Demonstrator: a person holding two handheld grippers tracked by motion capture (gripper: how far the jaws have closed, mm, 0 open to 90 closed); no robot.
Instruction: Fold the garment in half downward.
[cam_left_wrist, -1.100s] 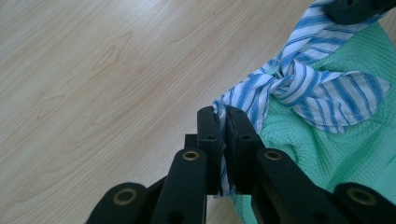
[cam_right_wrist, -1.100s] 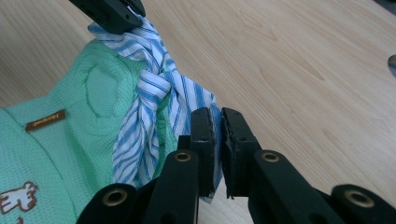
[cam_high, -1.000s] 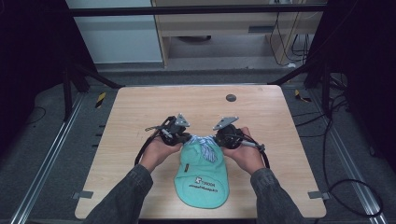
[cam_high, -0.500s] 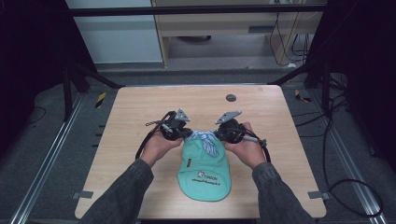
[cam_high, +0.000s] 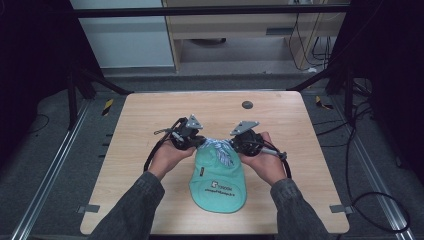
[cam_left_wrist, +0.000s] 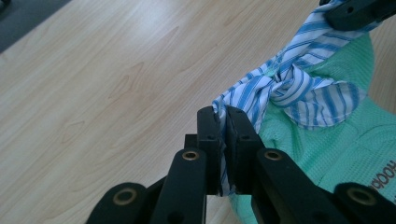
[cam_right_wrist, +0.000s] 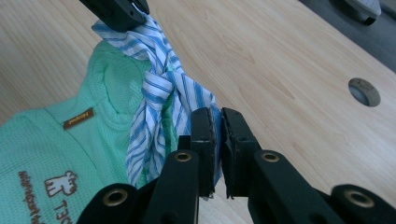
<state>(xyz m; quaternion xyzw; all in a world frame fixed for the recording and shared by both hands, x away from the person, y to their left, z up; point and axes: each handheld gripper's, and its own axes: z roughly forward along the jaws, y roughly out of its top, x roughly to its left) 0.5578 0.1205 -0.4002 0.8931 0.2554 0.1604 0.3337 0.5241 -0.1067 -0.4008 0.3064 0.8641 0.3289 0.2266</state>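
1. Nearest the person: one mint-green knit garment (cam_high: 218, 182), flat on the table (cam_high: 145, 125), centred by the near edge, its hem toward the person.
2. Print on the garment: brown lettering and a small brown figure in the high view, too small to read there. The right gripper view shows them at lower left, cropped and turned, so not legible. That view also has one small brown sewn tag (cam_right_wrist: 78, 118) with pale writing I can't make out.
3. Look: waffle-textured green fabric. At the far end sits one blue-and-white striped tie (cam_left_wrist: 299, 88), knotted, with two loose ends running out left and right.
4. Left tongs (cam_high: 200, 143): closed on the left end of the striped tie; the cloth is pinched between the pads in the left gripper view.
5. Right tongs (cam_high: 231, 145): closed on the other end, cloth clamped between the pads in the right gripper view.
6. Count: two tongs, two hands, one garment, one tie, one tag.
7. Farther out: one round dark grommet (cam_high: 246, 104) in the table near its far edge, well apart from the garment.
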